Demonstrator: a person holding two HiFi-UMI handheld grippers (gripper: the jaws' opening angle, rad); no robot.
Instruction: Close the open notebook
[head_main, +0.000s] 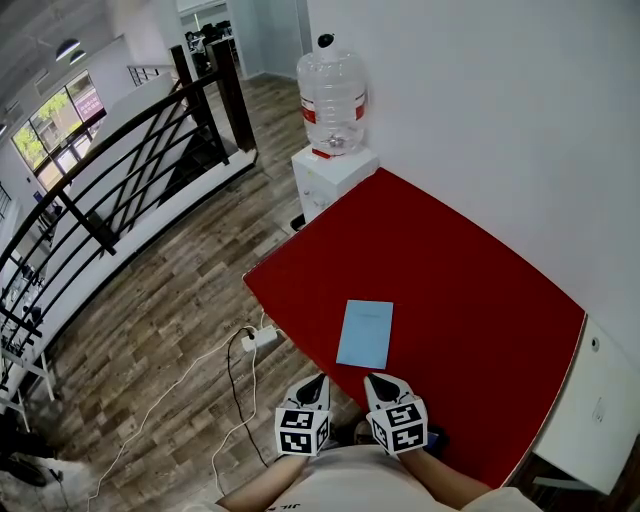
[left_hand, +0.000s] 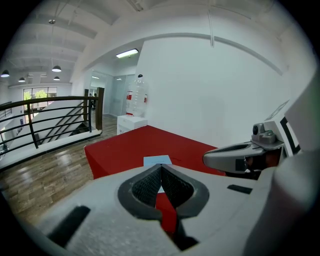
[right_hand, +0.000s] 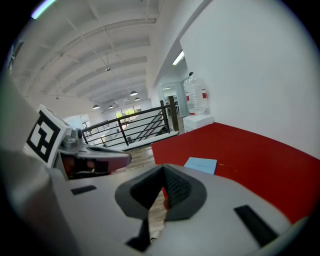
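The notebook (head_main: 365, 334) is not in either of my tools. My left hand-held gripper (head_main: 317, 382) has its jaws pressed together on nothing, and my right hand-held gripper (head_main: 376, 381) beside it also looks shut and empty. Both hover just short of the notebook's near edge, left tip toward its near-left corner and right tip toward its near-right corner, neither touching it.

The notebook lies flat on the red bench (head_main: 480, 300), near the bench edge closest to me. From above it shows as one pale blue rectangle, a single cover face up, with no spread pages or raised leaf that I can make out. I judge it already closed, so the closing step looks finished rather than pending.

If that is right, the next move only asks me to keep clear of it. If a cover turns out to be lifted, I would need to spread a jaw pair and press it down. Beyond the notebook's far side, off the bench corner, stands a water dispenser (head_main: 333, 100).
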